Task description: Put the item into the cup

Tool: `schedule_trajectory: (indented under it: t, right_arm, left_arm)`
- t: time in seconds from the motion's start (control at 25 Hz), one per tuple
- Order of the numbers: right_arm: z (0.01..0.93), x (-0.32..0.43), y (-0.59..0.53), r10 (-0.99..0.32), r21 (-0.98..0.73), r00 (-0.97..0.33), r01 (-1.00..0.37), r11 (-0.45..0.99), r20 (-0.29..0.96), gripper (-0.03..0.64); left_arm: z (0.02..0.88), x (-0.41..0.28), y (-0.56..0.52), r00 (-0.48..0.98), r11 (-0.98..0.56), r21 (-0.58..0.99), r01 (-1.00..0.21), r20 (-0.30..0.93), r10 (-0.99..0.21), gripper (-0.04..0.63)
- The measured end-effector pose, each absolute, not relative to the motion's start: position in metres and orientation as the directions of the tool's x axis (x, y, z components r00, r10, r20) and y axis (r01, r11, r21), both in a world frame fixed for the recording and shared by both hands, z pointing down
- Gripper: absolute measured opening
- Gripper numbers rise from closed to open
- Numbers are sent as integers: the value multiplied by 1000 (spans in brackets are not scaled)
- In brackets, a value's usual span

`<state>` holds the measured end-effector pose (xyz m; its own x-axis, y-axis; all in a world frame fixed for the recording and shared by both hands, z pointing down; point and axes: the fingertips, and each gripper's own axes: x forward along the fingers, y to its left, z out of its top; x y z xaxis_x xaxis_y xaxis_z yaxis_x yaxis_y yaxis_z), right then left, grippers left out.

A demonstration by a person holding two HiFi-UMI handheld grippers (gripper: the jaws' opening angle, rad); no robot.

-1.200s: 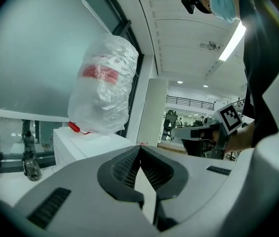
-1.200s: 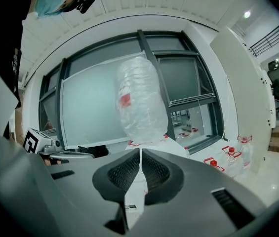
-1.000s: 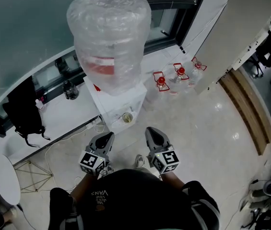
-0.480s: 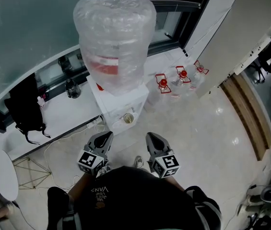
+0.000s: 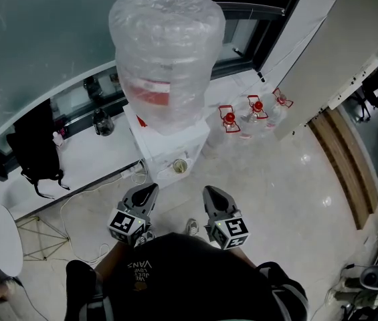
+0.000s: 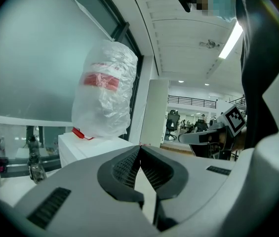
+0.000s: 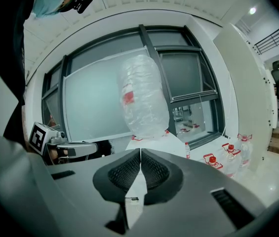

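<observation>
A small cup [image 5: 180, 166] stands on the front ledge of a white water dispenser [image 5: 168, 142], under a big water bottle [image 5: 166, 55] wrapped in clear plastic. My left gripper [image 5: 147, 190] and right gripper [image 5: 212, 192] are held side by side near my body, above the floor and short of the dispenser. Both are shut with nothing between the jaws. In the left gripper view the gripper [image 6: 140, 147] points past the wrapped bottle [image 6: 104, 95]. In the right gripper view the gripper [image 7: 140, 151] points toward the bottle [image 7: 143, 100]. No loose item shows in any view.
Three water jugs with red handles [image 5: 229, 120] stand on the floor right of the dispenser. A black backpack [image 5: 35, 146] and a dark bottle [image 5: 102, 122] rest on the white sill at left. A cable [image 5: 88, 199] trails on the floor. A round white table [image 5: 1, 236] is at far left.
The head view has drifted slightly, so the dispenser sits a little more to the right. Both grippers stay shut and hardly move.
</observation>
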<state>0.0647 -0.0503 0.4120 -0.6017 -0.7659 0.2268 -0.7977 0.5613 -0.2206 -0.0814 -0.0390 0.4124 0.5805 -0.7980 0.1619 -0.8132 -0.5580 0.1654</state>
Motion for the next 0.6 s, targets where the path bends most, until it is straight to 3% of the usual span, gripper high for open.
schedule_trajectory:
  t: [0.6]
  right_arm:
    - [418, 52, -52, -745, -238, -626, -779, 580, 230, 44]
  left_arm:
    - [417, -83, -38, 565, -537, 184, -823, 162, -809, 20]
